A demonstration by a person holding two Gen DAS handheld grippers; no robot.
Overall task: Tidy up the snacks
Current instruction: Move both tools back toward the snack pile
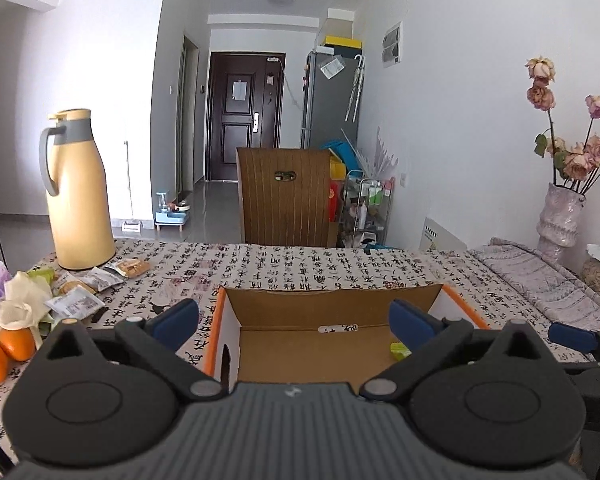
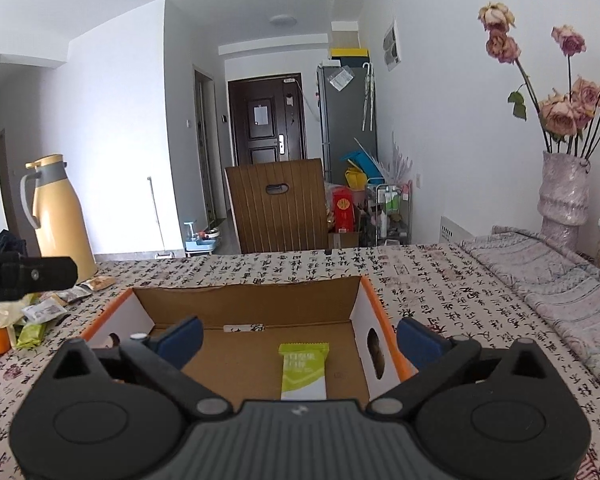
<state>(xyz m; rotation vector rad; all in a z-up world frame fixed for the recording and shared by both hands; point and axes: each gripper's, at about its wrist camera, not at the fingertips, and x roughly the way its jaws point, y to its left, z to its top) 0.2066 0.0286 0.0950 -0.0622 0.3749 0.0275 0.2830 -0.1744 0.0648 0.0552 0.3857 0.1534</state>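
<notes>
Lying alone: one green snack bar (image 2: 303,370) in box (image 2: 244,300).

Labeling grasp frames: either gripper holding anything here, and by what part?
Nothing held. Left gripper and right gripper both stand open, empty. The green snack packet lies loose in the cardboard box.

Green snack packet (image 2: 303,370), orange-rimmed box (image 2: 374,300), yellow flask (image 1: 80,196)
</notes>
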